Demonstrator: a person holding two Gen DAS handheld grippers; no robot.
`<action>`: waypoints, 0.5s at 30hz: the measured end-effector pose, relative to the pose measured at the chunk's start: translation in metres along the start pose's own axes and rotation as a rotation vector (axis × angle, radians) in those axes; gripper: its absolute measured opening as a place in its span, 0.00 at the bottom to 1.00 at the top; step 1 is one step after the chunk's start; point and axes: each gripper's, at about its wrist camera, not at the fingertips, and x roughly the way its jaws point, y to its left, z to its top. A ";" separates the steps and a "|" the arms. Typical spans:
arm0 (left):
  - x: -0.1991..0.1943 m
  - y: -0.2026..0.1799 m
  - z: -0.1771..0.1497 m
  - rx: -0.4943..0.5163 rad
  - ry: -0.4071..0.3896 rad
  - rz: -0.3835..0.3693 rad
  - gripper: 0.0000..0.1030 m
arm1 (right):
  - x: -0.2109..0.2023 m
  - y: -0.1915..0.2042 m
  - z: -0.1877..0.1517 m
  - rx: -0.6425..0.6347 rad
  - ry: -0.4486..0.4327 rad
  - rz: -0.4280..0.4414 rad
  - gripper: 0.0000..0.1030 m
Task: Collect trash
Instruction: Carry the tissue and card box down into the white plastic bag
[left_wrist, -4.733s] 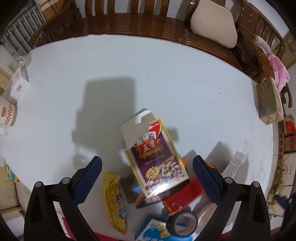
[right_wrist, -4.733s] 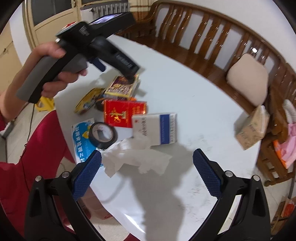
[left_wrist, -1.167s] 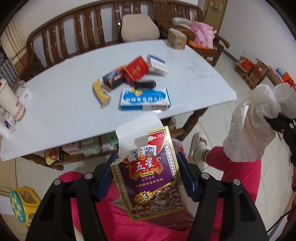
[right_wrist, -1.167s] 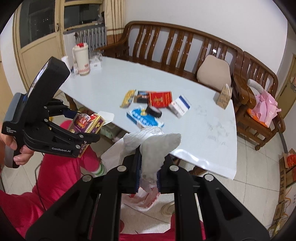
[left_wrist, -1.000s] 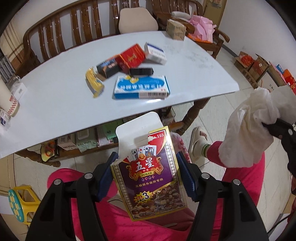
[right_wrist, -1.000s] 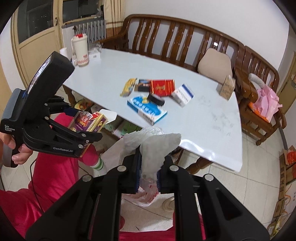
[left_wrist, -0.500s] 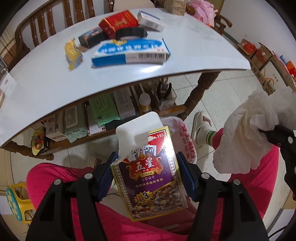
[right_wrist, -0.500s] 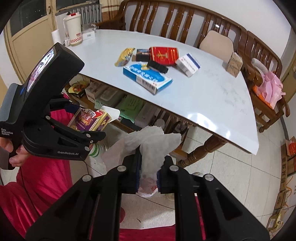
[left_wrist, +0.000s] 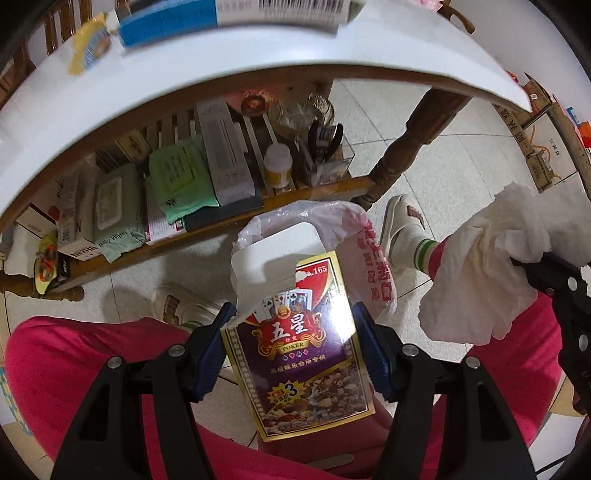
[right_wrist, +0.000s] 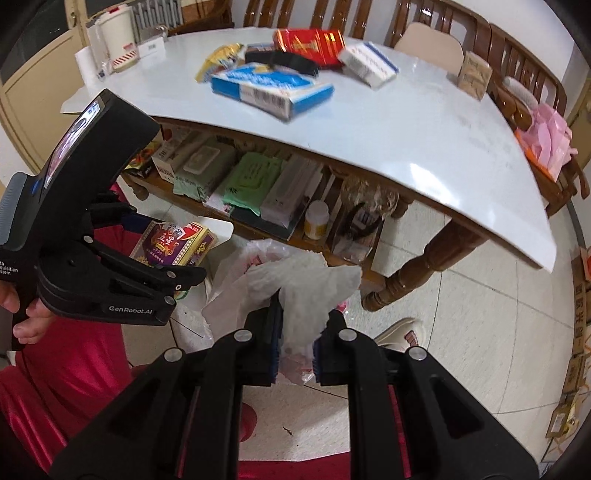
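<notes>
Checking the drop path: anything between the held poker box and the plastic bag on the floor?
Nothing visible. The left gripper holds the poker box right above the plastic bag, whose mouth looks open. The tissue in the right gripper hangs off to the side.

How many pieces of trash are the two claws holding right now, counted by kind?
Playing-card box, in the left claw: 1
Crumpled white tissue, in the right claw: 1
Total: 2
</notes>
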 end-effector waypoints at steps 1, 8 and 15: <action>0.005 0.000 0.001 -0.001 0.006 -0.001 0.61 | 0.005 -0.002 -0.001 0.006 0.008 0.001 0.13; 0.043 0.005 0.011 -0.028 0.067 -0.033 0.61 | 0.047 -0.007 -0.008 0.030 0.070 0.002 0.13; 0.088 0.008 0.020 -0.083 0.154 -0.060 0.61 | 0.090 -0.015 -0.016 0.075 0.140 0.018 0.14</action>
